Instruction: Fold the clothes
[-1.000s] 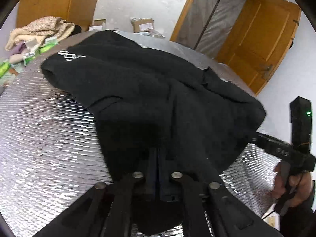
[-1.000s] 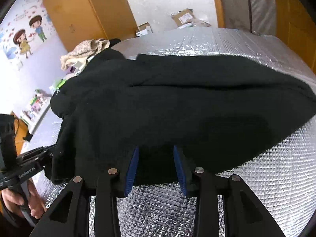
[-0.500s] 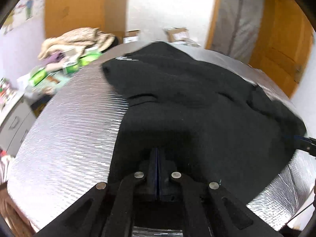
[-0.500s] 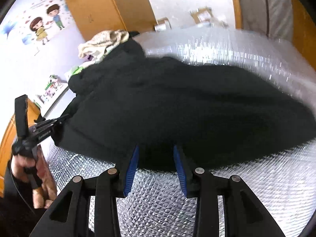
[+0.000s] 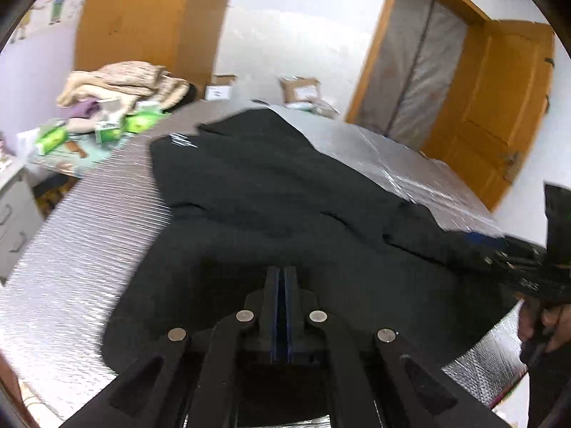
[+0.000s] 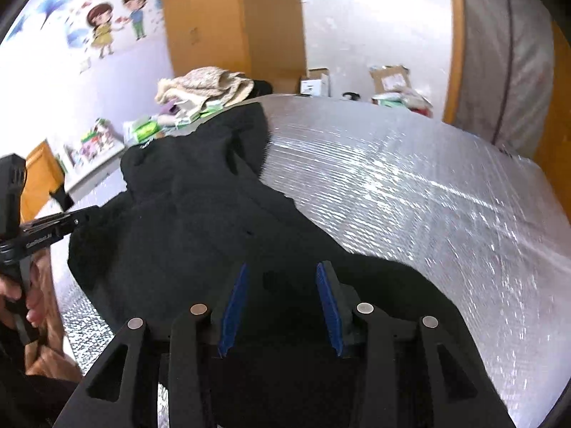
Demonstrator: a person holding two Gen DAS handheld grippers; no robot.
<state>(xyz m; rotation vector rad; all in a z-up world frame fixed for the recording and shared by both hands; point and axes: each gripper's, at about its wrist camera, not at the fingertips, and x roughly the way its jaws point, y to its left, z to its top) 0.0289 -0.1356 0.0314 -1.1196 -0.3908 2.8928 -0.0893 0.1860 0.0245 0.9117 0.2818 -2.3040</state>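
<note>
Right tool [image 6: 282, 278] jaws opening since earlier; black garment [image 5: 271, 192] lengthwise away.

Surface [image 5: 82, 235]: covered in silver quilted foil sheet, ribbed and reflective. One black garment [image 5: 271, 207] lies directly on it, spread from the far edge to the near edge, rumpled, white lettering near its far-left corner. Right side of foil bare.

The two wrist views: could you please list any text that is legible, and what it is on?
None is legible.
White print on the black fleece garment: blurred.
White lettering on the left tongs: blurred.
White marks on the right tongs: blurred.
Labels on the cardboard boxes: too small.
</note>
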